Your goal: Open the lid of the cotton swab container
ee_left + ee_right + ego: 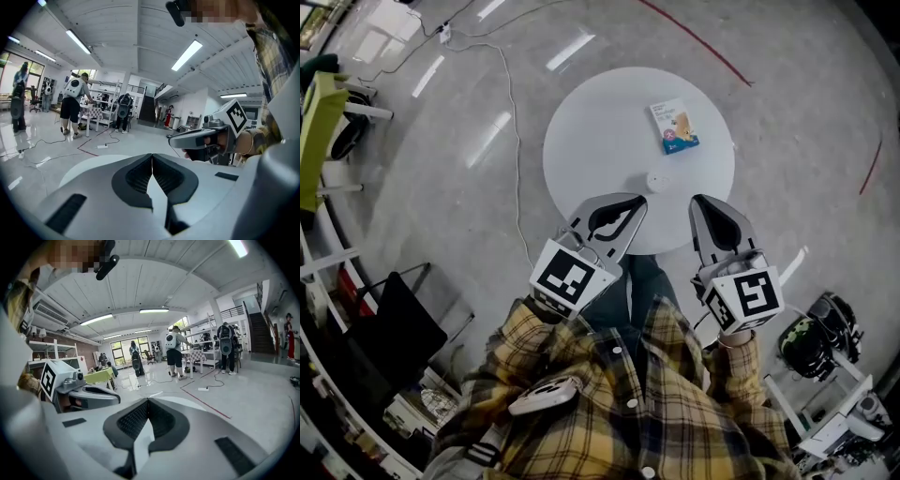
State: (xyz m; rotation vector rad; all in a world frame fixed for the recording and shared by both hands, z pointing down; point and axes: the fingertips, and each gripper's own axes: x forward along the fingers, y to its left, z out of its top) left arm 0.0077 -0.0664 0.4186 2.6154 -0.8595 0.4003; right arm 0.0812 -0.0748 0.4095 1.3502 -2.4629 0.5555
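A round white table stands below me. Near its front edge sits a small round white container, lid down. Farther back lies a blue-and-white box. My left gripper hovers over the table's front edge, shut and empty, left of the container. My right gripper hangs at the front right edge, also shut with nothing in it. In the left gripper view the jaws meet in a closed seam, and the right gripper view shows the same. Neither gripper view shows the container.
A white cable runs over the grey floor left of the table, and a red line crosses behind it. A black chair stands at lower left, gear on a rack at lower right. Several people stand far off.
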